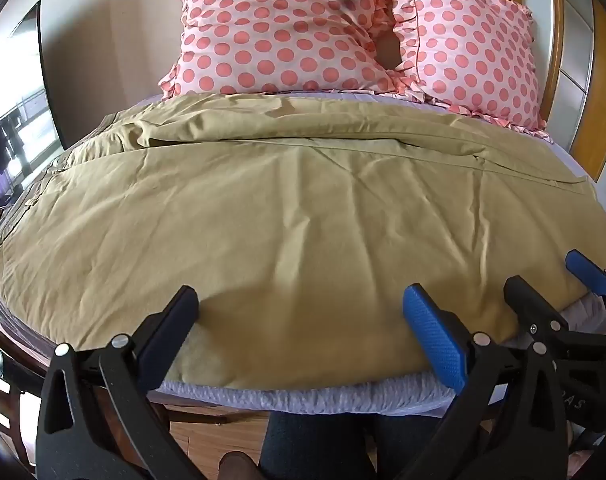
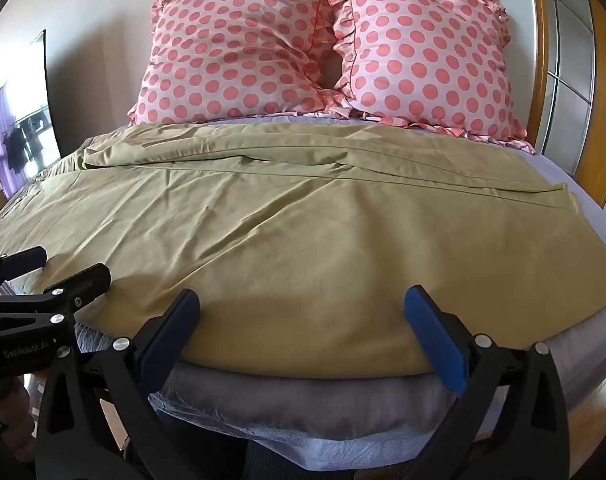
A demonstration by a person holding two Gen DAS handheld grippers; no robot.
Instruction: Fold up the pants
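Olive-khaki pants (image 1: 287, 208) lie spread flat across the bed, legs side by side running left to right, waistband at the left; they also show in the right wrist view (image 2: 287, 224). My left gripper (image 1: 301, 312) is open and empty, hovering just over the pants' near edge. My right gripper (image 2: 302, 312) is open and empty over the same near edge, to the right of the left one. The right gripper shows in the left wrist view (image 1: 551, 280), and the left gripper shows in the right wrist view (image 2: 73, 266). Neither touches the fabric.
Two pink polka-dot pillows (image 1: 287, 28) (image 2: 423, 52) stand against the wall at the head of the bed. The lavender sheet (image 2: 583, 184) shows on the right. A wooden wardrobe (image 2: 563, 60) stands at the right. A dark screen (image 1: 35, 88) is at the left.
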